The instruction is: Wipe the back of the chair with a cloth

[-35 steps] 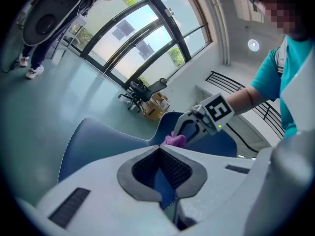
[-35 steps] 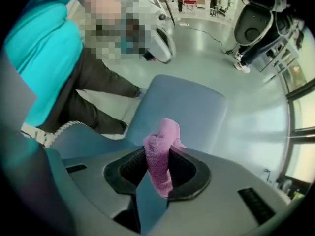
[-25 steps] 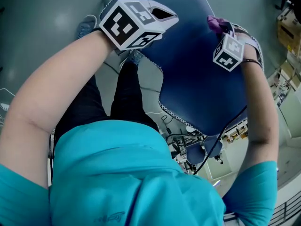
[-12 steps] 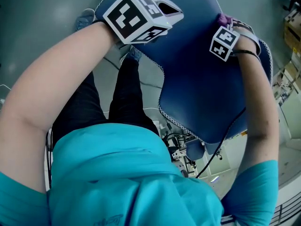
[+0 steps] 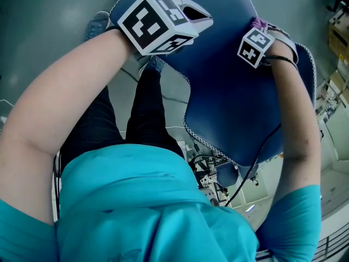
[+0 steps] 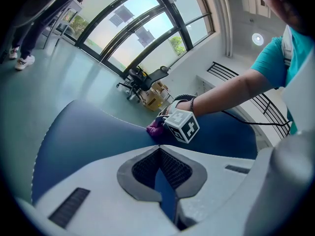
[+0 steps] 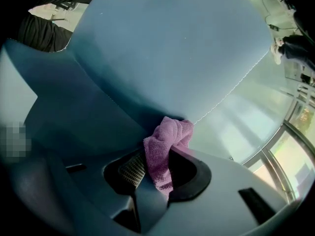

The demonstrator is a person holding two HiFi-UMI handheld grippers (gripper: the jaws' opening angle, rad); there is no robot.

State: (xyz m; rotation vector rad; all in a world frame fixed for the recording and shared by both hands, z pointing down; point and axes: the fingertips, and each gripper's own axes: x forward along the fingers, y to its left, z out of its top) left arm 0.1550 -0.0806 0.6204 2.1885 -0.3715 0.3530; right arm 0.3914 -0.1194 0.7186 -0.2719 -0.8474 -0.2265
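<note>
Right tongs point(image 7: 156, 155) gripped a pink terry cloth point(image 7: 170, 132) against the dark blue padded chair back point(image 5: 229, 91); left tongs point(image 6: 157, 150) stayed closed on nothing.

An office-like hall: tall glazed windows point(image 6: 142, 31), a swivel chair point(image 6: 147, 78) beside cardboard boxes point(image 6: 156, 93), smooth grey floor point(image 6: 44, 87).

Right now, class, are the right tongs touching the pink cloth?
Touching. The right gripper view shows the right tongs shut on the pink cloth, both jaws pressing its folds.

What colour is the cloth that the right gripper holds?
The cloth is pinkish purple, seen best in the right gripper view.
</note>
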